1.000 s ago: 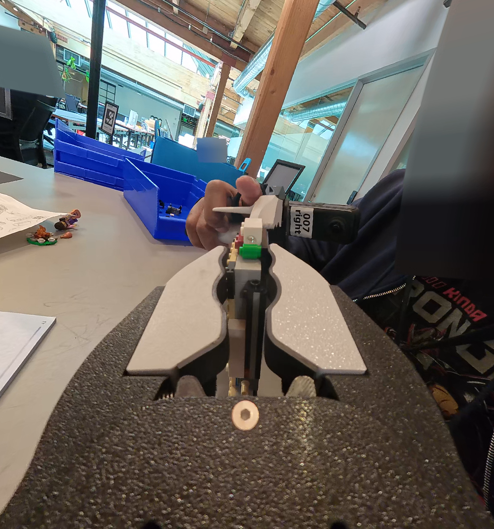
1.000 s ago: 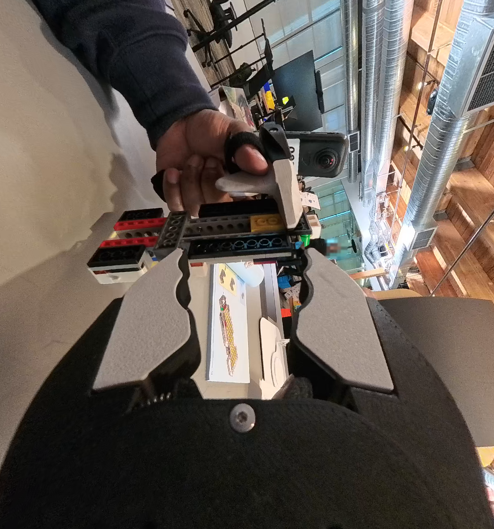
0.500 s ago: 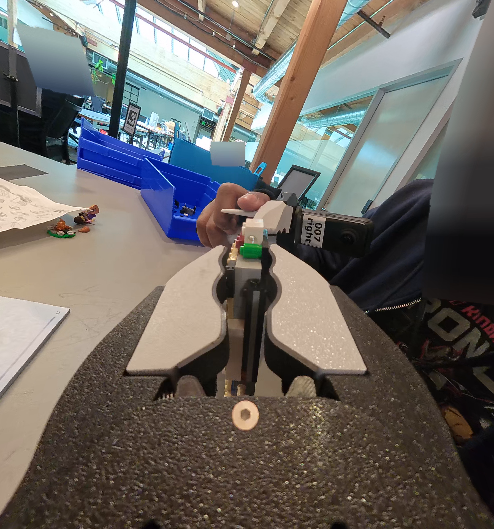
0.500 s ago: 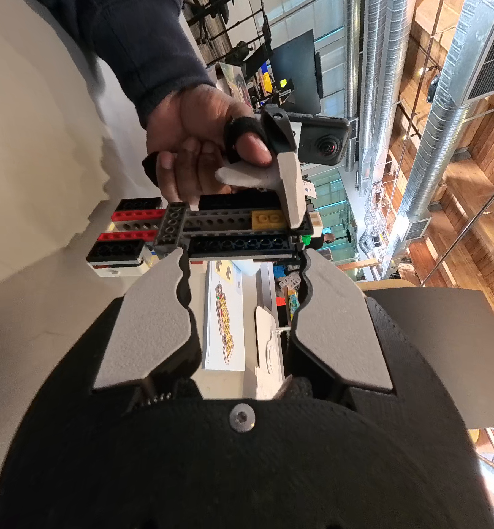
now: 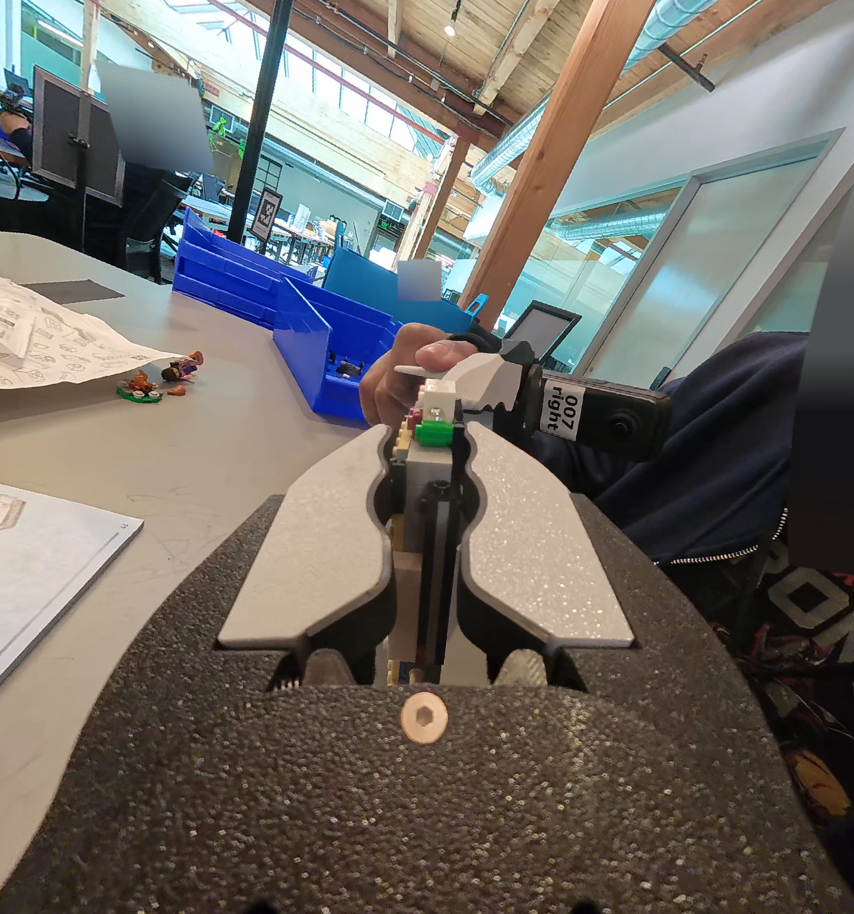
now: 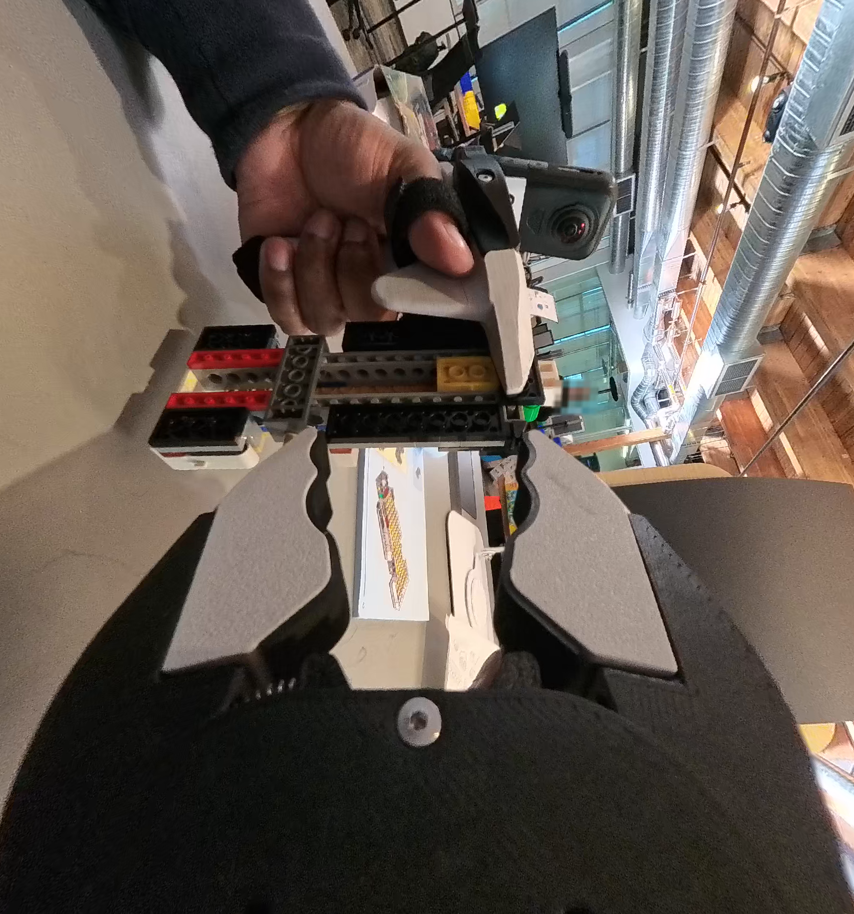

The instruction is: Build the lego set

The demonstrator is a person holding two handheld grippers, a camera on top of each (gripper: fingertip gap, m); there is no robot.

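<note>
Here the left tongs [image 5: 427, 435] clamp a studded plastic brick model [image 6: 405, 390], the right tongs [image 6: 422, 440] spread apart beside it

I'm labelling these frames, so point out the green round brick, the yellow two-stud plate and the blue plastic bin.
Green round brick [image 5: 433, 434], left wrist view: its front face.
Yellow two-stud plate [image 6: 467, 374], right wrist view: between its studs.
Blue plastic bin [image 5: 300, 341], left wrist view: its near side wall.

- Left gripper [image 5: 425, 445] is clamped, both pads pressing.
- Right gripper [image 6: 422, 440] has its jaws spread wide.
- A hand [image 6: 336, 237] grips the left gripper's handle.
</note>
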